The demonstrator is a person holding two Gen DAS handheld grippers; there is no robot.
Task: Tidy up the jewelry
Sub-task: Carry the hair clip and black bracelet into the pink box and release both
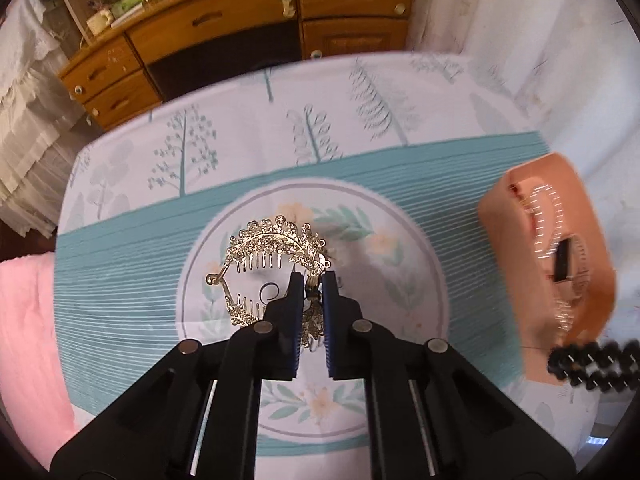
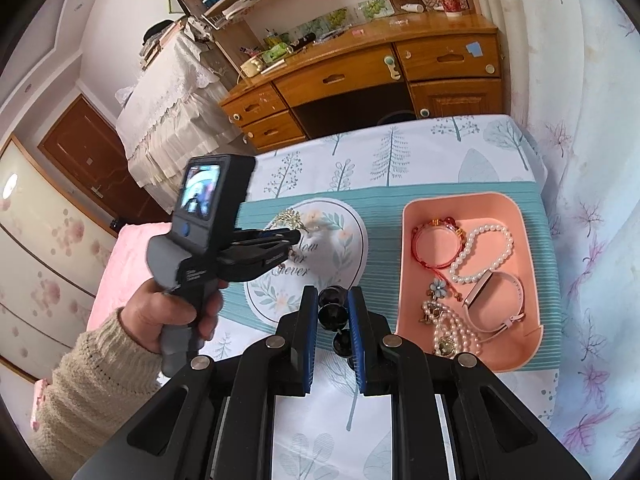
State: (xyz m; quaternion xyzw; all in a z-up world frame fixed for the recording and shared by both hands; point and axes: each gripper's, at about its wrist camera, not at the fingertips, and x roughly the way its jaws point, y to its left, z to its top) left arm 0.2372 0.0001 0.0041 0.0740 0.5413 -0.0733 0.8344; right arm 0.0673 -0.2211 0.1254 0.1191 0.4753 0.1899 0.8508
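1. Left gripper [image 1: 308, 280] jaws pinched nearly closed on the gold hair comb [image 1: 272, 248], over the worktop [image 1: 120, 240] cloth's round print.
2. Right gripper [image 2: 333, 300] jaws narrow, clamped on the black bead bracelet [image 2: 332, 312], just left of the pink tray [image 2: 532, 280].
3. Risk: comb held by a thin edge, may twist out.
4. Risk: round beads may roll free; dangling strand may snag the tray rim.

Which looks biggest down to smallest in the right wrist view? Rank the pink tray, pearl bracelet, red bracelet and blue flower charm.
1. pink tray
2. pearl bracelet and red bracelet: too close in size to rank
3. blue flower charm
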